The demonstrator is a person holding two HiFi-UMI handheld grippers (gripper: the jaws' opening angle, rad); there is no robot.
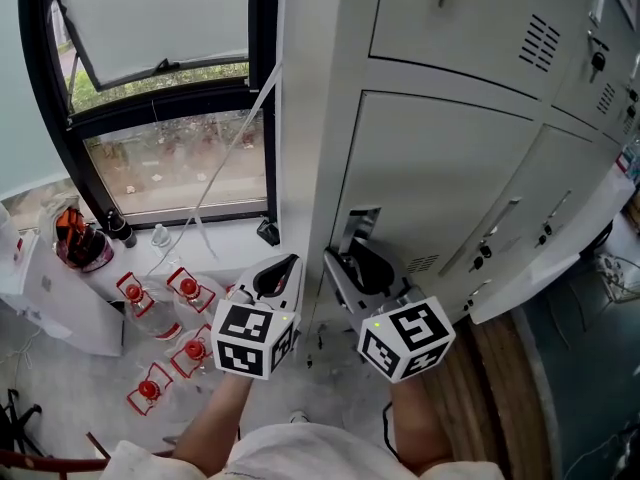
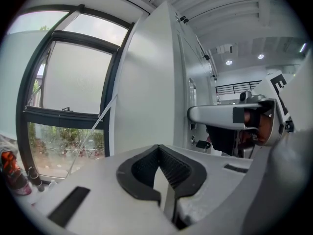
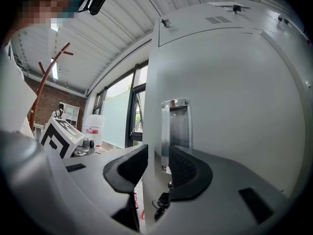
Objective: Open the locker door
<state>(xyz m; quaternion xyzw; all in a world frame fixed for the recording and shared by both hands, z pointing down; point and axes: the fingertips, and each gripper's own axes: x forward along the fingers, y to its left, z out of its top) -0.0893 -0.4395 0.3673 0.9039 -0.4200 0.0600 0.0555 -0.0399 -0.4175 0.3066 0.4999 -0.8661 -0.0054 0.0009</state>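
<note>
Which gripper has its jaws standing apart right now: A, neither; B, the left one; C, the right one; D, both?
C: the right gripper has its jaws apart in front of the recessed handle of the locker door, while the jaws of the left gripper meet at their tips.

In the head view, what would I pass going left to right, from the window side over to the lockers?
orange bag → red-capped bottles → left gripper → right gripper → wooden floor
</note>
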